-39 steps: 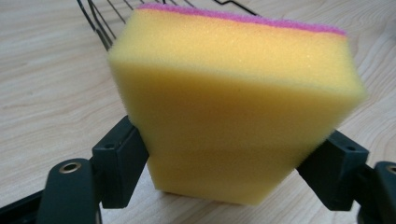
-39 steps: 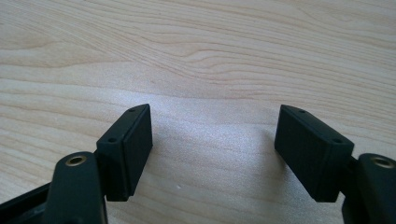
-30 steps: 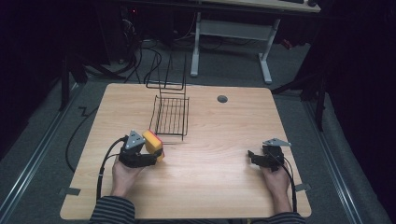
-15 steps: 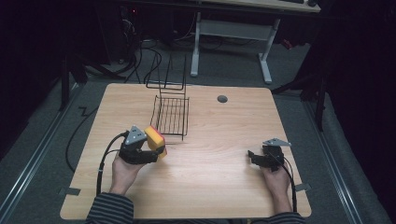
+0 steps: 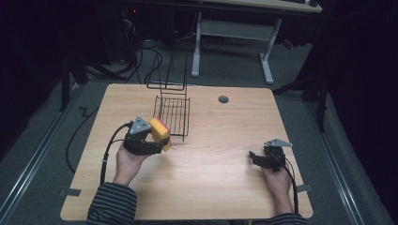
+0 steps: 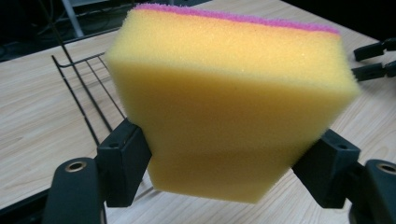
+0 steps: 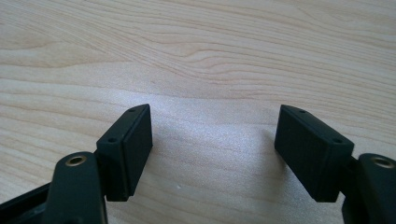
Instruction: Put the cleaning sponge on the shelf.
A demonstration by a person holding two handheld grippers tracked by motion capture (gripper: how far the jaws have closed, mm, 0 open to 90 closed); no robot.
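Note:
A yellow sponge (image 6: 229, 102) with a pink scouring layer on top is clamped between the two black jaws of my left gripper (image 6: 224, 163). From above, the left gripper (image 5: 157, 143) holds the sponge (image 5: 159, 132) just left of the front edge of a black wire rack (image 5: 172, 115) on the wooden table (image 5: 220, 140). My right gripper (image 5: 256, 157) rests low at the table's right side, jaws wide apart. In the right gripper view its fingers (image 7: 128, 149) frame bare wood, with nothing between them in the right gripper (image 7: 215, 151).
The wire rack has an upright back frame (image 5: 169, 75) toward the far edge. A round grey grommet (image 5: 223, 99) sits in the tabletop behind centre. Cables trail from both grippers. Beyond the table stand a white desk frame (image 5: 234, 33) and dark floor.
My left gripper with the sponge has drifted slightly forward and right toward the wire rack. The right gripper has stayed in place.

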